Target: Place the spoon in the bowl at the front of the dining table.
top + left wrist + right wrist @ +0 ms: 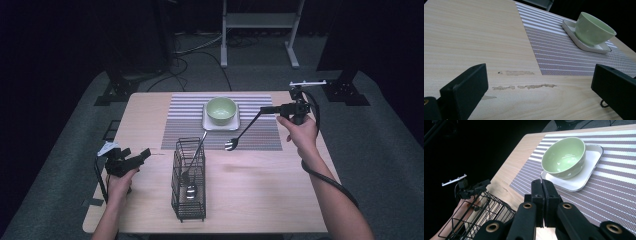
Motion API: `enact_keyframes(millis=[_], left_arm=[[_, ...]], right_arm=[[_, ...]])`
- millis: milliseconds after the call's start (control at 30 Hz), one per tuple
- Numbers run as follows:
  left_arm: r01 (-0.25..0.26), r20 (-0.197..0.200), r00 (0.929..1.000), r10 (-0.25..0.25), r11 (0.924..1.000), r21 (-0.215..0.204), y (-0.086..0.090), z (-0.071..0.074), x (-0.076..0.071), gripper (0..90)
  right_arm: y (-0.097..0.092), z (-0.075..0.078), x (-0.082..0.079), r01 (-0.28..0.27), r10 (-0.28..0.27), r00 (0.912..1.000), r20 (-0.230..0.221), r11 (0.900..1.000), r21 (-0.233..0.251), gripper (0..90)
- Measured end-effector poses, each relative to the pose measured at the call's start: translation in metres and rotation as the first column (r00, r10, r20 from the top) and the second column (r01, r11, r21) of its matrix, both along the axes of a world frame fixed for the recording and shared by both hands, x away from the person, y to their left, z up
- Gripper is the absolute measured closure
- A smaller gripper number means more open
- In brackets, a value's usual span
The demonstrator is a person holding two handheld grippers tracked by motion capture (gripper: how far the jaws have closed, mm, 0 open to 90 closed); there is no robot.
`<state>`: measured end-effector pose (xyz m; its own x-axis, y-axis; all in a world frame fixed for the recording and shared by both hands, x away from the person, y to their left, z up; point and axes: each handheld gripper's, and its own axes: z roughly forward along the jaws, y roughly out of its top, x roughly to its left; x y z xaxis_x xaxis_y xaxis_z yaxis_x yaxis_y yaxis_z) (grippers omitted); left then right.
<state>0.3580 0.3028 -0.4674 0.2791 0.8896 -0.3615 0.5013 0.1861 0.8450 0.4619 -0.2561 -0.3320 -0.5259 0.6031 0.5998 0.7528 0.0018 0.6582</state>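
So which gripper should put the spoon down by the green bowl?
The right gripper. It's already shut on the spoon, above the striped placemat near the green bowl. The left gripper is open, farther away.

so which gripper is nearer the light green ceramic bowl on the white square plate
Right. The right gripper, shut on a metal spoon, hangs just right of the light green ceramic bowl. The left gripper sits open near the table's front left, much farther away.

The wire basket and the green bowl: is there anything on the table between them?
In the high view, a striped placemat lies between the wire basket and the green bowl; a utensil handle leans out of the basket toward the bowl.
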Motion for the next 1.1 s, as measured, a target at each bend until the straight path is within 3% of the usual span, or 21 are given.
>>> enact_keyframes(millis=[1100], left_arm=[[0.001, 0.001, 1.0000, -0.001, 1.0000, 0.000, 0.001, 0.000, 0.000, 0.0]], right_arm=[[0.018, 0.013, 0.020, 0.009, -0.009, 0.9998, 0.018, 0.9997, -0.022, 88.4]])
